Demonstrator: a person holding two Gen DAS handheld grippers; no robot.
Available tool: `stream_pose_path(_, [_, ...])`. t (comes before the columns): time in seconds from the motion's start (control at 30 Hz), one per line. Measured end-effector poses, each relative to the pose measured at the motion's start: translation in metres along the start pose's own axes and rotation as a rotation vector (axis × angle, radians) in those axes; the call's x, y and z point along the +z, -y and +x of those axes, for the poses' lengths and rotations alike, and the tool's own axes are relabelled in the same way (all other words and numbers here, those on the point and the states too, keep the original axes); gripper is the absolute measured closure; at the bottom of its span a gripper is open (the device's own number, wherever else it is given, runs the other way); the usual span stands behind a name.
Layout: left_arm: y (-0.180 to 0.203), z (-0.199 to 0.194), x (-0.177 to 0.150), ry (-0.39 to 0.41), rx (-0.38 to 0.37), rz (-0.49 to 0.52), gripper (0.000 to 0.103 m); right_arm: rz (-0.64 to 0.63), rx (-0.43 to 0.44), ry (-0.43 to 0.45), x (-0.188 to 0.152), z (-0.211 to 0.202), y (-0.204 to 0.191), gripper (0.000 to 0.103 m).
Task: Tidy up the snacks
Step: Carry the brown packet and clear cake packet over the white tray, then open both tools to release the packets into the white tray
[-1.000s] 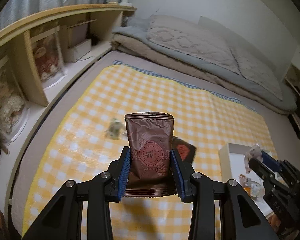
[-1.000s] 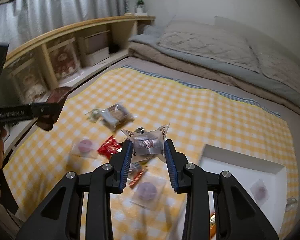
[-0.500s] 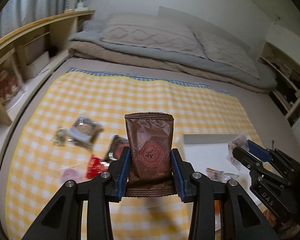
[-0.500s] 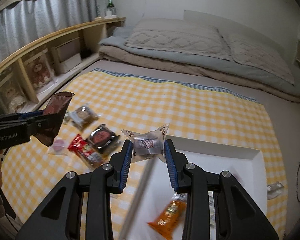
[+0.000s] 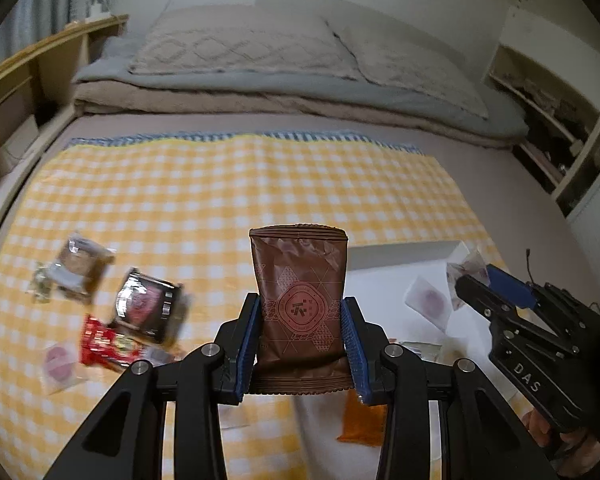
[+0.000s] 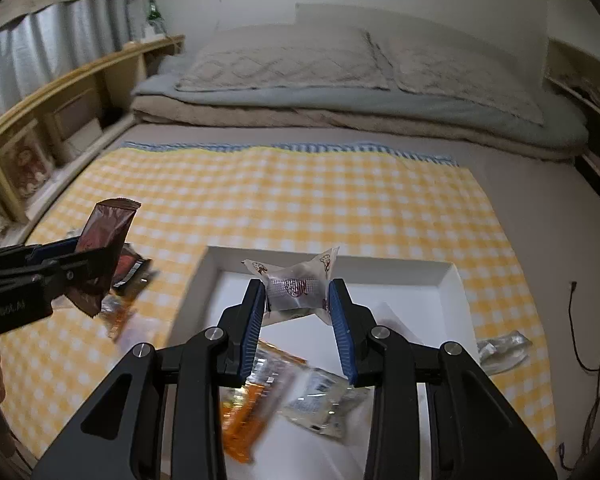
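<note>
A brown snack packet (image 5: 300, 300) is clamped upright in the left gripper (image 5: 302, 344) above the near yellow checked cloth (image 5: 240, 184), left of the white tray (image 6: 456, 280), while a clear wrapped snack (image 6: 296, 286) is pinched in the right gripper (image 6: 298, 320) over the tray's far half.

A home bedroom: folded bedding (image 6: 356, 112) and quilted pillows (image 6: 284, 64) lie at the far side, a wooden shelf unit (image 6: 60, 108) with a curtain (image 6: 56, 40) behind it runs along the left, and a yellow checked mat (image 6: 300, 200) covers the floor.
</note>
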State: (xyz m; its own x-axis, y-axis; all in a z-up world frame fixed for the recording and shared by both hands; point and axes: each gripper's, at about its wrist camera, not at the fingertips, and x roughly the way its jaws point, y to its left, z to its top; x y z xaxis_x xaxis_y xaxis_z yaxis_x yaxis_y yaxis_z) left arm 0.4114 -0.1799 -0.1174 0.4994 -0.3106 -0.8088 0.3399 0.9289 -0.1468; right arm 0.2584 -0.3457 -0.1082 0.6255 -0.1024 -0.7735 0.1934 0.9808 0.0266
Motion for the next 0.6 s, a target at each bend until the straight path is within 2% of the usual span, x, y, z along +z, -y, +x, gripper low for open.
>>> stream_pose_path(0.3, [0.023, 0.08, 0.01, -0.095, 0.009, -0.002, 0.064, 0.087, 0.021, -0.104, 0.003, 0.052, 0.017, 0.069])
stream_pose_path(0.5, [0.01, 0.124, 0.02, -0.156, -0.082, -0.09, 0.064, 0.141, 0.054, -0.167, 0.005, 0.081, 0.022, 0.069])
stream_pose_path(0.6, [0.005, 0.138, 0.025, -0.162, -0.093, -0.09, 0.064, 0.167, 0.063, -0.187, 0.007, 0.093, 0.026, 0.069])
